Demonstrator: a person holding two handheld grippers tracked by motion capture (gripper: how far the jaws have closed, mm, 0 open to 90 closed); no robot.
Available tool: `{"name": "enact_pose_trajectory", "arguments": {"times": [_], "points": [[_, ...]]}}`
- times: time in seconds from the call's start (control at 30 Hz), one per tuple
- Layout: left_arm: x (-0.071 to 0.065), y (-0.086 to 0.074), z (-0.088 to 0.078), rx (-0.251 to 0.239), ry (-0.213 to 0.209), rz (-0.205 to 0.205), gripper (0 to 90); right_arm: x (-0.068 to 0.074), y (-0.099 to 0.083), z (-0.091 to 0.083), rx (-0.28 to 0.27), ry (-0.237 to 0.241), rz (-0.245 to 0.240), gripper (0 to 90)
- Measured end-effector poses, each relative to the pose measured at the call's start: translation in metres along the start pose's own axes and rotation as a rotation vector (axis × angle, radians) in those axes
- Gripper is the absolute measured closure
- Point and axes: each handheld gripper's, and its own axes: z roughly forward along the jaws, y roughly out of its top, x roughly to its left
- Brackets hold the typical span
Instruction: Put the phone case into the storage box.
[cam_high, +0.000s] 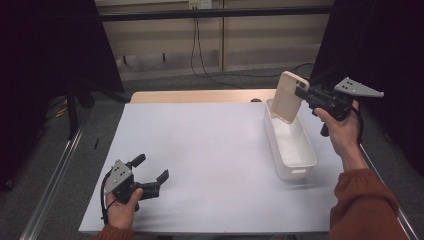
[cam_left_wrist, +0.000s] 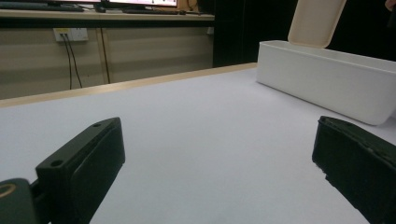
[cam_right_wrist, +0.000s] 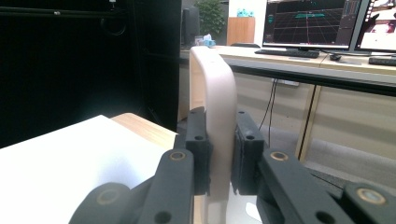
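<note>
**Phone case held over white bin at the counter's right side**

The right hand-held gripper (cam_high: 301, 92) gripped a pale, cream-coloured phone case (cam_high: 288, 97) by one edge, its black jaws closed on either side of the case. From the high view, the case stood nearly upright and slightly tilted, its lower end dipping inside the far end of a long white bin (cam_high: 300, 160) that sat on the right part of the counter (cam_high: 200, 150). The right gripper view showed the same case (cam_right_wrist: 215, 93) seen edge-on, pinched between the two pads (cam_right_wrist: 198, 140), its rounded top rising above them; whether its lower end touched the bin's floor could not be told.

The left hand-held gripper (cam_high: 151, 168) rested low at the near left corner of the white-covered counter, well apart from the bin, with its jaws spread wide and nothing between them. In the left gripper view, the bin (cam_left_wrist: 327, 84) stood across the bare surface, the case (cam_left_wrist: 315, 21) leaning above its rim. A person's rust-coloured sleeve (cam_high: 367, 207) entered at the lower right. Cables (cam_high: 200, 50) hung down the wall behind the counter.
</note>
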Motion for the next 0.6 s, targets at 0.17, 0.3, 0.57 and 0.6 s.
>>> {"name": "enact_pose_trajectory", "arguments": {"times": [0.17, 0.3, 0.57, 0.6], "points": [[0.000, 0.000, 0.000, 0.005, 0.002, 0.013, 2.7, -0.007, -0.004, 0.002, 0.016, -0.008, -0.003, 80.2], [0.000, 0.001, 0.000, 0.004, 0.006, 0.013, 2.8, -0.012, -0.008, 0.005, 0.024, -0.011, -0.008, 80.3], [0.000, 0.000, 0.001, 0.005, 0.007, 0.016, 2.9, -0.023, -0.016, 0.012, 0.037, -0.009, -0.009, 80.2], [0.000, 0.000, 0.001, 0.005, 0.006, 0.017, 2.8, -0.024, -0.017, 0.012, 0.038, -0.008, -0.006, 80.2]]}}
